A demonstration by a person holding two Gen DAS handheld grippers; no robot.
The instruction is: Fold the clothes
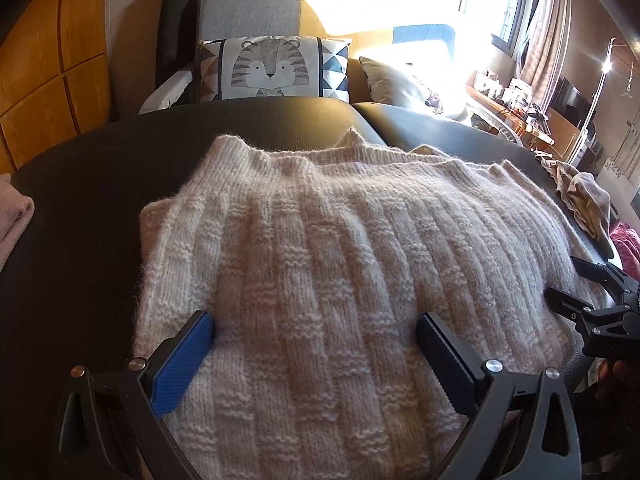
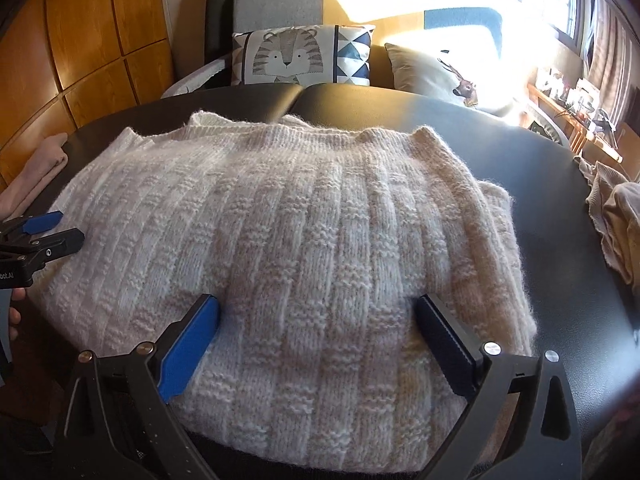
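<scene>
A cream knitted sweater (image 1: 328, 264) lies folded on the black tabletop (image 1: 80, 184). The left tongs (image 1: 316, 332) hang over its near part — jaws spread wide, nothing pinched between them. At the right edge the right tongs (image 1: 568, 284) reach in over the sweater's side. Behind stands a tiger cushion (image 1: 272, 68) on a grey chair (image 1: 248, 12).

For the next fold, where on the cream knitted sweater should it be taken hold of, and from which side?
Probably the near edge of the cream knitted sweater, one corner per hand, approached from the person's side. It lies folded flat on the black padded table, with its thick layered edge closest. Both the left tongs and right tongs are open above it.
</scene>
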